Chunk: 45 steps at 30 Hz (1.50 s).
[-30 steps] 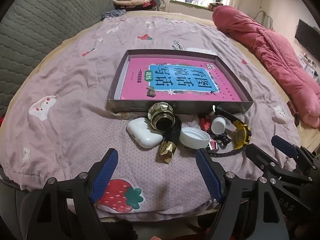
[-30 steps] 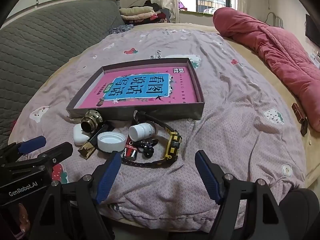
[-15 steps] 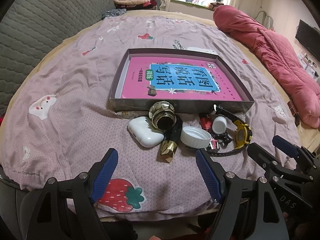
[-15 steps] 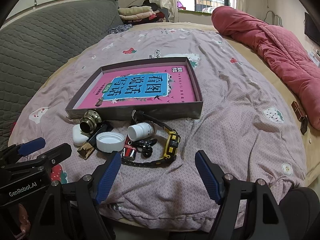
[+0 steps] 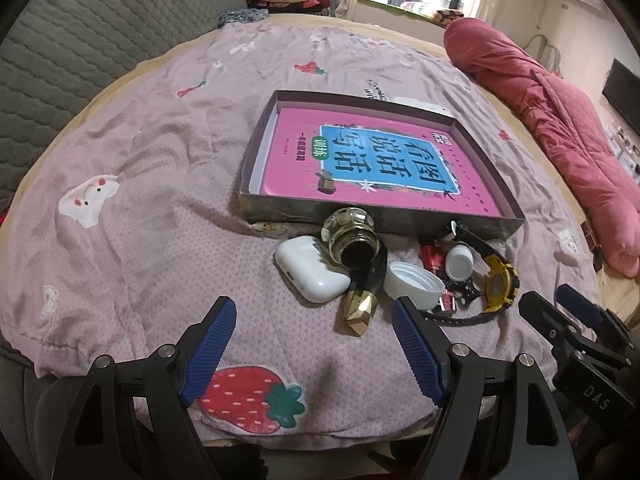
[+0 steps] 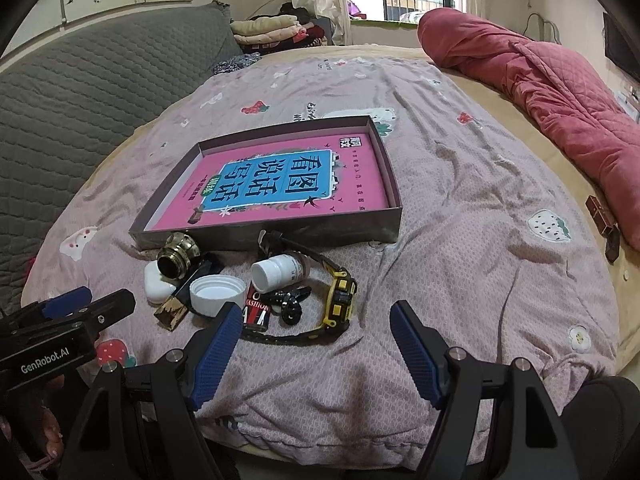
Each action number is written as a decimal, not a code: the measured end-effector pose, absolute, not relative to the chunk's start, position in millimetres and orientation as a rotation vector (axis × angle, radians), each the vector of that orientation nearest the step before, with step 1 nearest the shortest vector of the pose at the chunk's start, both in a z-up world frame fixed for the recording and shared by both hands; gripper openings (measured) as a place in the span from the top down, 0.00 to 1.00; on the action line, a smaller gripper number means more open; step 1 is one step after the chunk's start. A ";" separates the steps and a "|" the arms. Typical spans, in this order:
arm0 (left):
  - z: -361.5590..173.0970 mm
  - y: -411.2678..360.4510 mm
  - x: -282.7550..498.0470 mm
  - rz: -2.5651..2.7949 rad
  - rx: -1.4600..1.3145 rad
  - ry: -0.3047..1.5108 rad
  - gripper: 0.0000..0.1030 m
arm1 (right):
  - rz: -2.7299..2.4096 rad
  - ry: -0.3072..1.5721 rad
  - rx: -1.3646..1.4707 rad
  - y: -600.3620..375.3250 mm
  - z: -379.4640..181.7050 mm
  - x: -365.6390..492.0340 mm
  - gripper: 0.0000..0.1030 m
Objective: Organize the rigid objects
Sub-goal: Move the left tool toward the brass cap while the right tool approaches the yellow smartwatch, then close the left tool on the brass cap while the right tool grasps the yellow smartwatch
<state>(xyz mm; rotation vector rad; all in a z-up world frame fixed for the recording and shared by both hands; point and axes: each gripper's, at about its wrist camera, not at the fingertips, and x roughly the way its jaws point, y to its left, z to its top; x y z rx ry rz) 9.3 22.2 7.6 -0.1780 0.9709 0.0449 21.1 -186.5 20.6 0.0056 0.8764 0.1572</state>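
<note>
With both units hovering over the near edge of the bed (image 5: 132, 184), the left gripper (image 5: 312, 356) and right gripper (image 6: 312, 354) each sit with jaws spread wide, nothing between the blue pads.

Task items: small clutter pile on the purple bedsheet, right against the near wall of the shallow box (image 5: 514, 210), all outside it.
- white earbud case (image 5: 310, 274), leftmost, lying flat
- brass-coloured jar (image 5: 354, 238) tipped on its side, mouth toward the camera, resting on the earbud case and touching the box wall
- black-and-gold lipstick-like tube (image 5: 362, 300) just in front of the jar, gold end nearest
- white cap (image 5: 414, 284), open side up, just right of the tube
- small white bottle (image 6: 280, 270) on its side, behind the cap
- red-and-black item labelled "FASHION" (image 6: 256, 310) beside the cap, partly hidden behind the right gripper's left pad in the right wrist view
- black earbud-like piece (image 6: 290, 306) inside the strap loop
- yellow-and-black watch (image 6: 340, 296), rightmost, strap curling round the bottle and black piece

Box holds a pink book (image 6: 280, 184) with a blue title panel, flat, filling most of the floor. One small dark item lies on the book near its front edge; can't tell what it is.

Red quilt (image 6: 552, 80) bunched along the right side of the bed, well apart from the pile. Grey headboard (image 6: 80, 100) on the left.
</note>
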 end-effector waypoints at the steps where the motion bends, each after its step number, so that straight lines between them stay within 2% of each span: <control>1: 6.6 22.7 11.3 0.047 -0.180 0.974 0.21 | 0.155 0.865 0.004 -187.7 20.3 21.8 0.27; 20: -6.0 15.6 52.8 0.055 -0.147 1.013 0.21 | 0.121 0.944 0.144 -217.4 -7.4 54.2 0.27; 27: -14.5 11.1 67.6 0.047 -0.138 1.044 0.21 | 0.126 1.008 0.136 -210.0 -16.6 60.7 0.42; 35: -20.4 7.2 83.5 0.076 -0.130 1.075 0.24 | 0.137 0.978 0.117 -204.5 -17.7 66.7 0.47; 38: -24.4 2.8 90.3 0.073 -0.131 1.092 0.34 | 0.153 0.986 0.118 -202.2 -20.7 68.6 0.50; 40: -25.8 -1.1 92.0 0.082 -0.115 1.091 0.37 | 0.157 1.002 0.116 -200.6 -24.5 70.7 0.55; 45: -27.4 -10.2 96.9 0.060 -0.123 1.097 0.63 | 0.161 1.019 0.152 -204.8 -30.0 74.4 0.67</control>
